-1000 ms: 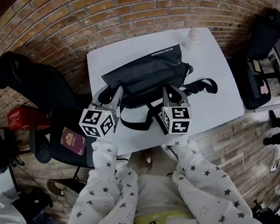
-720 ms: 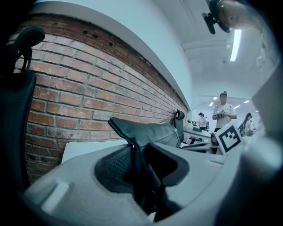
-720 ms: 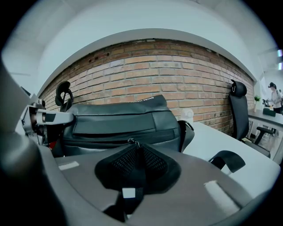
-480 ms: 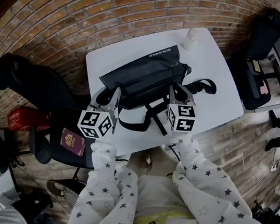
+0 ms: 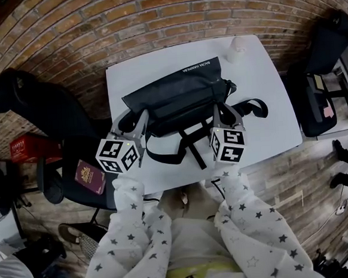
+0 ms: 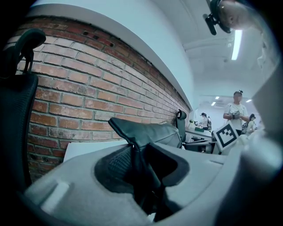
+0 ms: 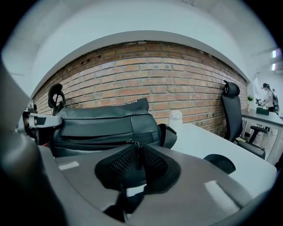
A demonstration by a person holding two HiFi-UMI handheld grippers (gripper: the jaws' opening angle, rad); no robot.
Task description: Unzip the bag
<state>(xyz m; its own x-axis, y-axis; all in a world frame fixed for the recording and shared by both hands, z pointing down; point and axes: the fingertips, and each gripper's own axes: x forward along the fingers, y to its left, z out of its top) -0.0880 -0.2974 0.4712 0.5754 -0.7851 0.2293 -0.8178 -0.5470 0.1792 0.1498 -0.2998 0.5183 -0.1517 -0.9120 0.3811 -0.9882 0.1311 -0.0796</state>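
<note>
A white desk (image 5: 263, 128) stands against a brick wall (image 5: 93, 28), and on it we have the black bag (image 5: 176, 96) lying lengthwise (its strap (image 5: 190, 149) trails toward us). Our left tongs (image 5: 135, 119) are clamped on the bag's left end, pinching a fold of its fabric. Our right tongs (image 5: 223, 110) are closed on the zipper pull (image 7: 131, 143) toward the bag's right end. A small white container (image 5: 236, 48) sits at the far corner, apart from the bag.
</note>
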